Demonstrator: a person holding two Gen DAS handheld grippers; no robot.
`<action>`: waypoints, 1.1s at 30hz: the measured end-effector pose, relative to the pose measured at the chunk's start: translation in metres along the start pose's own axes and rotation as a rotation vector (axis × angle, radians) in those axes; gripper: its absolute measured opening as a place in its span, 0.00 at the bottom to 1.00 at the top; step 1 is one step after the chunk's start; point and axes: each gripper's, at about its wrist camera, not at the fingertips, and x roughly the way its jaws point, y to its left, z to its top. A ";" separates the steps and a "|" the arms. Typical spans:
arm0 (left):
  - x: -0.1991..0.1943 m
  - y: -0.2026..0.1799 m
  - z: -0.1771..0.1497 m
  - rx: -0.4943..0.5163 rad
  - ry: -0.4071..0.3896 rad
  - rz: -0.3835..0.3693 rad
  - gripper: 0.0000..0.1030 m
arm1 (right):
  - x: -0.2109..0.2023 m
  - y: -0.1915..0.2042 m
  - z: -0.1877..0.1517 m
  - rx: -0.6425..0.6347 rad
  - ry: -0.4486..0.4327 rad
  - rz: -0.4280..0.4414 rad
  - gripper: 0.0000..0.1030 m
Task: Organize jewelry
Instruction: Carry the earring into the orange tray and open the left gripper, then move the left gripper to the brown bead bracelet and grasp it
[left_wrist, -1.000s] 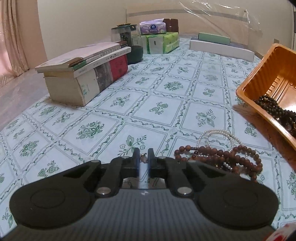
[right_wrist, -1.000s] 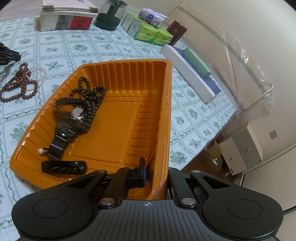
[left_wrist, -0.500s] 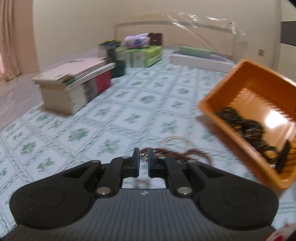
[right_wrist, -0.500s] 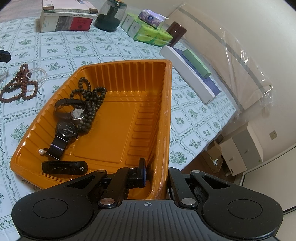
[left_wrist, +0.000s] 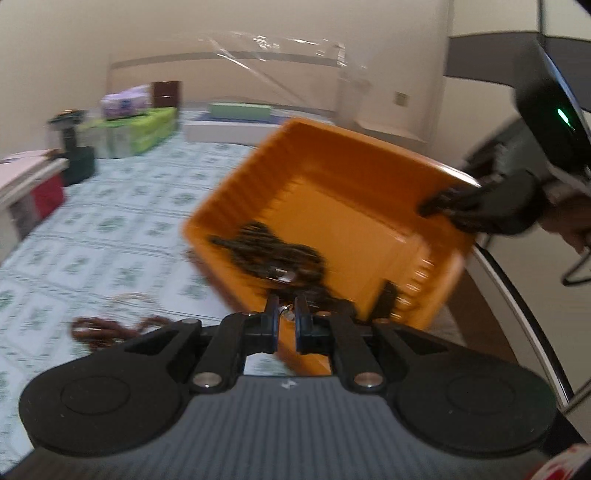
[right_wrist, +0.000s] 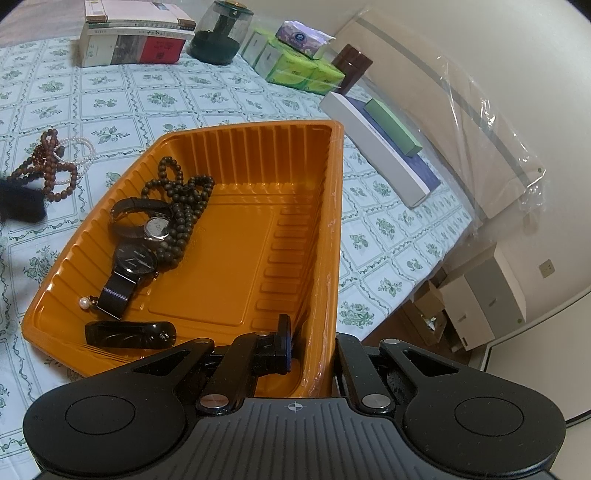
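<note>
Dark beads and watches are already gathered in the ribbed orange plastic tray (right_wrist: 321, 206), whose wall is clamped by the right gripper (right_wrist: 310, 347), while brown wooden beads (right_wrist: 48, 173) and a white pearl strand (right_wrist: 79, 147) are left on the table, something small and shiny being pinched in the left gripper (left_wrist: 287, 314).

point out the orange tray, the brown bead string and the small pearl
orange tray (right_wrist: 334, 236), right wrist view, bare right wall
brown bead string (right_wrist: 59, 177), right wrist view, looped beads
small pearl (right_wrist: 84, 303), right wrist view, its round body

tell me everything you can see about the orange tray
The orange tray is a glossy, thin plastic rectangle with ribbed walls and a flat floor, resting on the flowered tablecloth. The right gripper is shut on its near wall. Inside along one side lie dark beads, two watches, a pearl earring and a black clip.
</note>
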 end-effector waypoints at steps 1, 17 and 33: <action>0.003 -0.005 -0.001 0.007 0.005 -0.012 0.07 | 0.000 0.000 0.000 -0.001 -0.001 -0.001 0.05; 0.017 -0.027 -0.009 0.052 0.044 -0.043 0.19 | 0.000 -0.002 -0.001 0.007 -0.004 0.005 0.05; -0.022 0.067 -0.030 -0.087 0.038 0.283 0.20 | 0.001 -0.003 -0.002 0.008 -0.005 0.005 0.05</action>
